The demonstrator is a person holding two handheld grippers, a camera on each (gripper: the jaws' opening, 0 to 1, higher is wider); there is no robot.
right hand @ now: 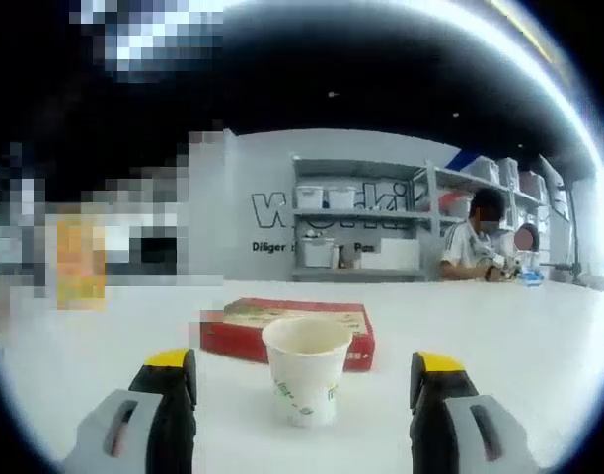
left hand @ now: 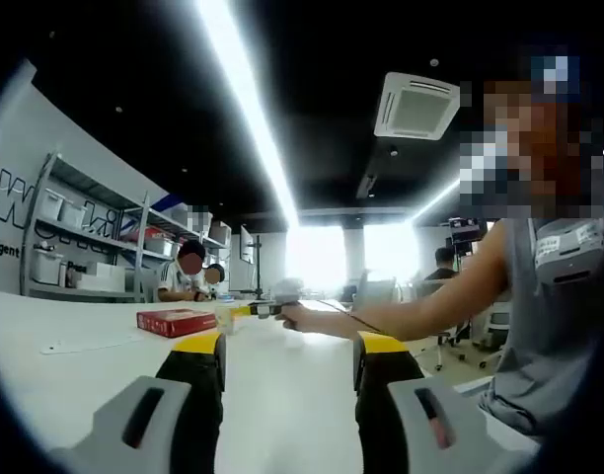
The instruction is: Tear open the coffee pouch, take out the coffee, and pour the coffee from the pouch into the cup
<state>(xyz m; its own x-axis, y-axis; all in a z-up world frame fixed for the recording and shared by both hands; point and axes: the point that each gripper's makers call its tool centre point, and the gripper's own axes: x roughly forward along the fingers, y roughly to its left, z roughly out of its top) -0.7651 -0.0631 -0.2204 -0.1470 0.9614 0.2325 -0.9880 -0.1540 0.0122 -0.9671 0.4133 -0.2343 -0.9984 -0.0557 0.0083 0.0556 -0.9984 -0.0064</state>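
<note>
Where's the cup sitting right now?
In the right gripper view the paper cup stands upright on the white table, centred ahead of the open right gripper, just in front of the red box.

A white paper cup [right hand: 306, 367] with small green markings stands on a white surface [right hand: 499, 336], in front of a red box [right hand: 282, 328] whose top carries a pale printed panel. The right gripper [right hand: 304, 380] shows black jaws capped in yellow over grey housings; the left gripper [left hand: 288, 357] wears the same colours. Grey shelving [right hand: 381, 222] holds white bins against a pale wall with dark lettering. A person's sleeveless top [left hand: 554, 326] is grey.
</note>
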